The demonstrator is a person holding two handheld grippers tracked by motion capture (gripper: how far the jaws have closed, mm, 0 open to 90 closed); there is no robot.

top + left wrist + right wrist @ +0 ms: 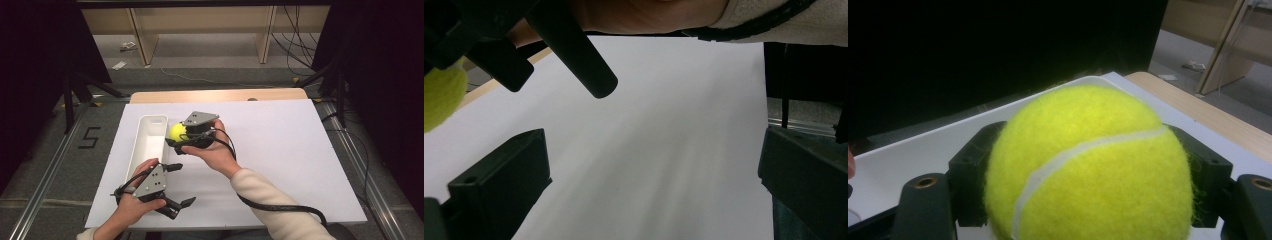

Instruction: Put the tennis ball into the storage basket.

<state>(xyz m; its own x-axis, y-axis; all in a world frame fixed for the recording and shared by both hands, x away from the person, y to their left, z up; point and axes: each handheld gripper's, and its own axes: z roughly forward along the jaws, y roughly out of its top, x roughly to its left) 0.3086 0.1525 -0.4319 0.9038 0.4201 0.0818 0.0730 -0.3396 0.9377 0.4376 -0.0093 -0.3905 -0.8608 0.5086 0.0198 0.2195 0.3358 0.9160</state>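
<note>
Over the white-covered bench (280, 150), beside the long white bin (150, 137), the right gripper (181, 136) pinches the tennis ball (1088, 165) between its fingers; released short of the rim, it could roll away, while the left gripper (176, 185) idles wide open.
</note>
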